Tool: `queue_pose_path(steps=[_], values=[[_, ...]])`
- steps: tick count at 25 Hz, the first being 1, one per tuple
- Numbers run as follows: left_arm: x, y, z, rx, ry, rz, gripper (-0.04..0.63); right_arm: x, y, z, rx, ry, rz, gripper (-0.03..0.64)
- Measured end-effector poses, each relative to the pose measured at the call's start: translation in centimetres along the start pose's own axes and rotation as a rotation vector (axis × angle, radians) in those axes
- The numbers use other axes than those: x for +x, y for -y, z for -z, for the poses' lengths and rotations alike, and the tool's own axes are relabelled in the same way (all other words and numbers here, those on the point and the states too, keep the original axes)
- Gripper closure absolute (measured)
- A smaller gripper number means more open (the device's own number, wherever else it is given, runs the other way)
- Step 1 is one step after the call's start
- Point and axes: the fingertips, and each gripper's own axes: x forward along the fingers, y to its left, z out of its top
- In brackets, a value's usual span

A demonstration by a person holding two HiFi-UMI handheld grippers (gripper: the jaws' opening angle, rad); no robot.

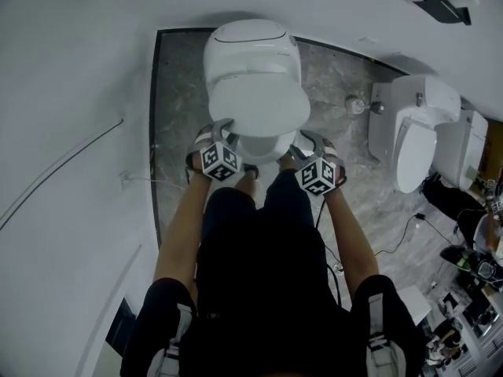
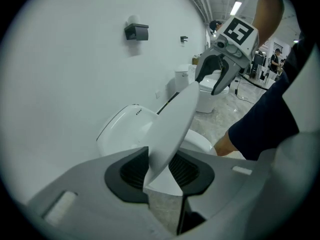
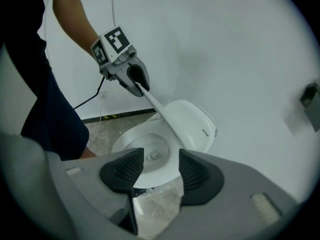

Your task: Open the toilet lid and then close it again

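A white toilet (image 1: 251, 49) stands against the wall with its lid (image 1: 259, 104) lifted partway and slanting over the bowl. My left gripper (image 1: 222, 124) is at the lid's front left rim. In the left gripper view the lid (image 2: 172, 129) runs edge-on between the dark pads (image 2: 131, 171) of the left gripper (image 2: 159, 171), which is shut on it. The right gripper view shows the same hold by the left gripper (image 3: 139, 84) on the lid's thin edge (image 3: 165, 116). My right gripper (image 1: 305, 138) hangs off the lid's right side. The right gripper (image 3: 161, 169) stands open, with only the bowl (image 3: 145, 144) beyond its gap.
A second toilet (image 1: 413, 132) stands to the right across the grey marble floor. A white wall (image 1: 71, 93) runs along the left, with a thin cable on it. A round floor drain (image 1: 355, 104) lies between the toilets. The person's dark-trousered legs are just in front of the bowl.
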Motion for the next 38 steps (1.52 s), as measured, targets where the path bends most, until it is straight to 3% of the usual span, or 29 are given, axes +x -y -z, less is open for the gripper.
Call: queue_pose_path(steps=[3,9,13,21,26,29,35,38], values=[[0.1,0.7,0.6,-0.009,0.015,-0.003,0.480,0.0,-1.8,0.5,0.147,0.005,-0.071,0.404],[0.3,2.5,1.7,-0.023,0.044,0.016,0.451,-0.1,-5.3,0.3,0.655,0.134,-0.319,0.405],[0.5,3.8,2.7,-0.005,0.049,0.034,0.446,-0.3,-6.0,0.0,0.879,0.207,-0.438,0.405],[1.2,5.8,3.8,-0.009,0.049,0.070,0.431,0.8,-5.8,3.5,1.229,0.204,-0.497,0.405],[1.6,7.5,5.0,0.022,0.020,0.096,0.417,0.7,-4.4,4.6,1.343,0.268,-0.458,0.405],[2.1,8.3,5.5,0.042,-0.009,0.108,0.409,0.9,-3.2,4.8,1.467,0.300,-0.460,0.406],[2.6,9.6,6.0,0.060,-0.064,0.097,0.403,2.7,-2.4,6.8,1.672,0.304,-0.463,0.420],[2.7,9.7,6.1,0.047,-0.072,0.074,0.403,3.8,-2.8,7.4,1.708,0.282,-0.487,0.420]])
